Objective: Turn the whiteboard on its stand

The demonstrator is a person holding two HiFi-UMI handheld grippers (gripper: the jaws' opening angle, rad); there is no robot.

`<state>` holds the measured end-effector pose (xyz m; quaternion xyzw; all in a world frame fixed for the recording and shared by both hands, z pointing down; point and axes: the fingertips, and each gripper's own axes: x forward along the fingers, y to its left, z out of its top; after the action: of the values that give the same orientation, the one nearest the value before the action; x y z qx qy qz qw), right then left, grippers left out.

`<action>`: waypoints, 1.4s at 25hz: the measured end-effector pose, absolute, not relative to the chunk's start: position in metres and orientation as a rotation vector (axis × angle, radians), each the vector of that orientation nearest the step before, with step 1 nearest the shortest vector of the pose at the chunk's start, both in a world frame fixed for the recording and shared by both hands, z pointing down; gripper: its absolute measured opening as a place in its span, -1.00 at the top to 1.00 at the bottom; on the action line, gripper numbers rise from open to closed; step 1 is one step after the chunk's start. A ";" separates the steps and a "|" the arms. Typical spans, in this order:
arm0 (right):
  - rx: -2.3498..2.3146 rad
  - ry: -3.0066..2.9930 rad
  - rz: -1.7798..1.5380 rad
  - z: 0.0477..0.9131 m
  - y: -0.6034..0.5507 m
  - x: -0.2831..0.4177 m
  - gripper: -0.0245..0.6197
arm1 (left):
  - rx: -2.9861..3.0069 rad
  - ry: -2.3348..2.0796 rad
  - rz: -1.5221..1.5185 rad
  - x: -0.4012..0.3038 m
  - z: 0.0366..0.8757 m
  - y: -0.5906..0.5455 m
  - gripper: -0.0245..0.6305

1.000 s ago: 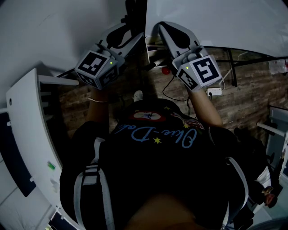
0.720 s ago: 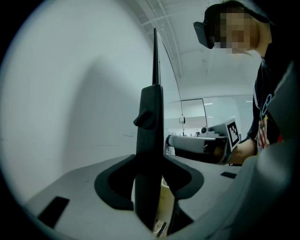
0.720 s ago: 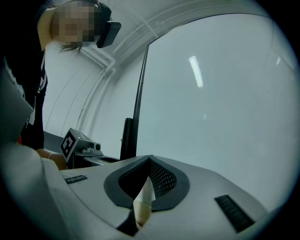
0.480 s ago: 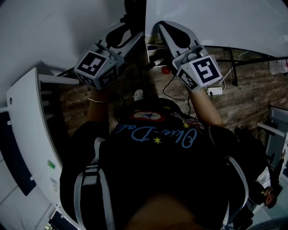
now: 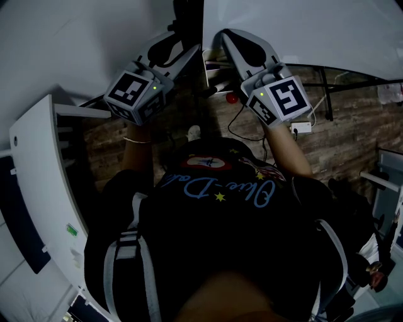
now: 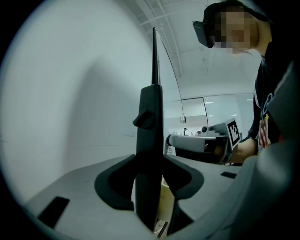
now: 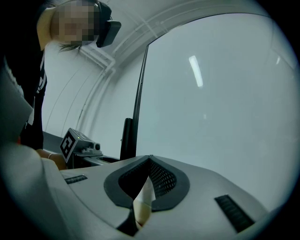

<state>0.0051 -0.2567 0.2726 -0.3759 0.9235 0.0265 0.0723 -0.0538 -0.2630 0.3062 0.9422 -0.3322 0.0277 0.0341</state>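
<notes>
The whiteboard (image 5: 302,31) fills the top of the head view, with its black frame edge (image 5: 189,19) between my two raised grippers. My left gripper (image 5: 179,53) is shut on that black frame (image 6: 149,140), which stands upright between its pads, and the white board face (image 6: 70,93) spreads to its left. My right gripper (image 5: 230,41) is close to the right of the edge. Its jaw tips meet (image 7: 149,161), with only a pale sliver showing in the gap below them. The board face (image 7: 211,93) lies to its right. Each gripper view shows the other gripper beyond the frame.
A white curved cabinet (image 5: 38,188) stands at the left. On the wood-pattern floor (image 5: 352,138) lie a white power strip (image 5: 300,128) with a cable and a small red object (image 5: 232,99). The stand's black bars (image 5: 324,88) run under the board. A white rack (image 5: 384,182) is at the right.
</notes>
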 end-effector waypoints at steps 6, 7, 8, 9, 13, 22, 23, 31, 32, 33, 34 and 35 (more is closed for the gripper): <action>-1.135 2.770 0.070 0.272 -0.256 0.007 0.84 | 2.910 -1.031 0.108 -0.054 0.306 -0.262 0.41; -1.136 2.769 0.069 0.272 -0.256 0.007 0.84 | 2.910 -1.033 0.107 -0.054 0.306 -0.262 0.41; -1.137 2.768 0.068 0.273 -0.257 0.007 0.84 | 2.909 -1.036 0.104 -0.054 0.306 -0.263 0.41; -1.138 2.767 0.067 0.273 -0.257 0.007 0.84 | 2.909 -1.040 0.103 -0.054 0.307 -0.263 0.41; -1.132 2.765 0.069 0.272 -0.256 0.006 0.84 | 2.912 -1.056 0.115 -0.055 0.306 -0.263 0.41; -1.108 2.765 0.070 0.268 -0.251 0.007 0.84 | 2.913 -1.130 0.155 -0.054 0.305 -0.262 0.41; -1.105 2.765 0.069 0.268 -0.250 0.007 0.84 | 2.911 -1.139 0.164 -0.054 0.305 -0.262 0.41; -1.077 2.766 0.057 0.268 -0.249 0.005 0.84 | 2.902 -1.194 0.197 -0.057 0.306 -0.261 0.41; -1.074 2.767 0.055 0.268 -0.249 0.005 0.84 | 2.901 -1.199 0.194 -0.058 0.305 -0.260 0.41; -1.071 2.767 0.055 0.268 -0.249 0.005 0.84 | 2.899 -1.204 0.187 -0.060 0.305 -0.258 0.41; -1.069 2.768 0.053 0.269 -0.249 0.004 0.84 | 2.895 -1.209 0.179 -0.062 0.305 -0.257 0.42; -1.066 2.769 0.051 0.271 -0.249 0.004 0.84 | 2.890 -1.213 0.170 -0.063 0.306 -0.257 0.44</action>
<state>0.0041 -0.2487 0.2707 -0.3577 0.9296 0.0170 0.0868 -0.0633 -0.2567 0.3059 0.9208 -0.3864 0.0540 0.0014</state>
